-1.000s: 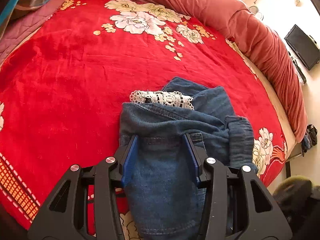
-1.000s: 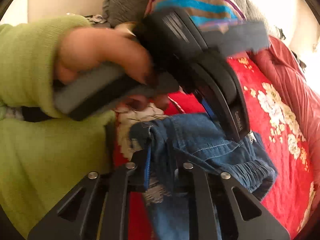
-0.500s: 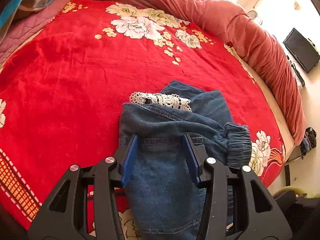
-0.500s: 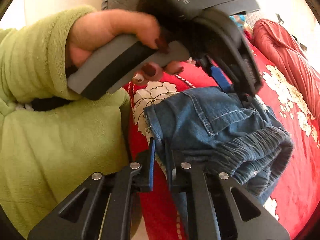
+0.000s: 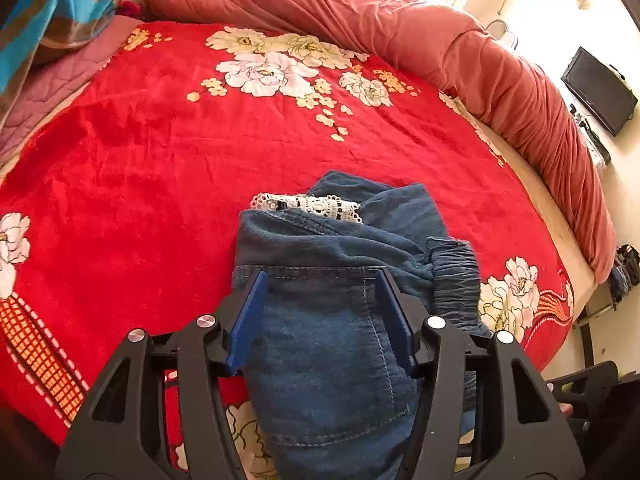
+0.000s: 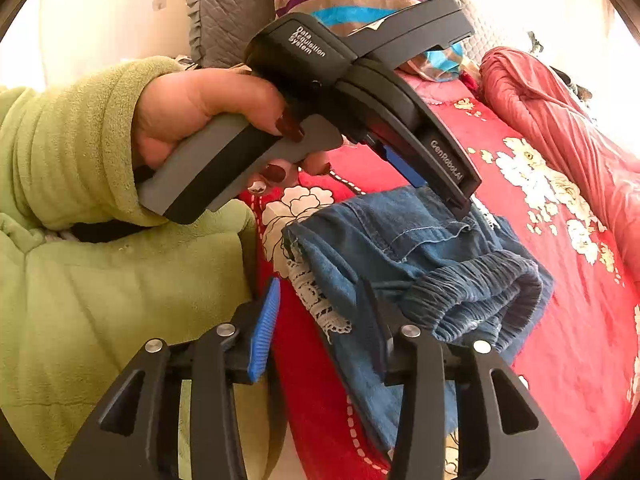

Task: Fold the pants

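We judge the pants [image 5: 320,320] soft, floppy denim; grip the thick waistband [image 6: 472,292]. Both hand-held grippers [image 5: 320,312] [image 6: 320,320] opening, pads apart.

A bed [image 5: 532,184] carries a red flowered blanket [image 5: 160,168]. Folded denim pants [image 5: 340,280] lie directly on the blanket near its front edge, white lace trim [image 5: 308,202] showing at the fold. A rust-red quilt [image 5: 440,36] is bunched along the far side, and a striped pillow [image 5: 52,12] rests at the far left corner.

Bright window glare, fisheye-warped edges
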Demonstrator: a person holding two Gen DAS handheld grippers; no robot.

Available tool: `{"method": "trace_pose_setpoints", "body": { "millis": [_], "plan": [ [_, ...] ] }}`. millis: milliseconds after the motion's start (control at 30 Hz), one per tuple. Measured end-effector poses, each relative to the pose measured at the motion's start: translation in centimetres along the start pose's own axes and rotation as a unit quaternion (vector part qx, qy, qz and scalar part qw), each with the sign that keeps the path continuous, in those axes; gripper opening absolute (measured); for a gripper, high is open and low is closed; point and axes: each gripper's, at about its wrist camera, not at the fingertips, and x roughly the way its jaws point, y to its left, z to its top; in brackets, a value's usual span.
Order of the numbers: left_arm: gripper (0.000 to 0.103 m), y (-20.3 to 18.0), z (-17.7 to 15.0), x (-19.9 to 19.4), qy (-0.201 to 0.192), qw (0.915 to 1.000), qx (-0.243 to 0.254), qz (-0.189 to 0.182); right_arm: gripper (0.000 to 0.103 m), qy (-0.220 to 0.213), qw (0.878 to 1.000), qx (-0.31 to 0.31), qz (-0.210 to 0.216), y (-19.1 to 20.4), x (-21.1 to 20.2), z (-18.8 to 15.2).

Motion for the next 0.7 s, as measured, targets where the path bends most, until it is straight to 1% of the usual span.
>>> {"method": "trace_pose_setpoints", "body": {
  "millis": [100,133,167,200,267,300,400,467,533,633,700],
  "plan": [
    [0.052,-0.3,0.0,-0.7,-0.009,1.0,0.003,0.003,0.04,-0.01,1.0,0.005,-0.003,0.2,-1.0,0.1],
    [0.053,-0.4,0.1,-0.9,-0.012,0.9999,0.004,0.004,0.042,-0.012,1.0,0.006,-0.006,0.2,-1.2,0.1],
    [0.053,-0.4,0.1,-1.1,-0.015,0.9999,0.006,0.006,0.048,-0.014,1.0,0.006,-0.009,0.2,-1.4,0.1],
    [0.054,-0.5,0.1,-1.4,-0.018,0.9998,0.007,0.008,0.051,-0.017,1.0,0.008,-0.012,0.1,-1.7,0.2],
    [0.059,-0.8,0.1,-1.9,-0.024,0.9996,0.011,0.011,0.052,-0.022,1.0,0.012,-0.016,-0.2,-2.1,0.3],
    [0.06,-0.8,0.1,-2.1,-0.026,0.9995,0.012,0.012,0.055,-0.025,0.999,0.015,-0.02,-0.4,-2.4,0.4],
    [0.065,-1.0,-0.1,-2.8,-0.036,0.9991,0.015,0.017,0.055,-0.037,0.999,0.028,-0.029,-0.9,-3.3,0.5],
    [0.071,-1.0,-0.2,-3.5,-0.043,0.9987,0.016,0.02,0.055,-0.046,0.997,0.04,-0.04,-1.4,-4.1,0.6],
    [0.075,-1.0,-0.4,-4.2,-0.05,0.9984,0.016,0.021,0.055,-0.055,0.996,0.055,-0.05,-2.0,-4.7,0.5],
    [0.081,-0.8,-0.8,-5.3,-0.065,0.9975,0.014,0.023,0.055,-0.066,0.992,0.084,-0.071,-3.7,-5.7,0.5],
    [0.082,-0.4,-1.1,-6.1,-0.075,0.9967,0.01,0.029,0.055,-0.066,0.989,0.103,-0.086,-4.8,-6.1,0.3]
  ]
}}
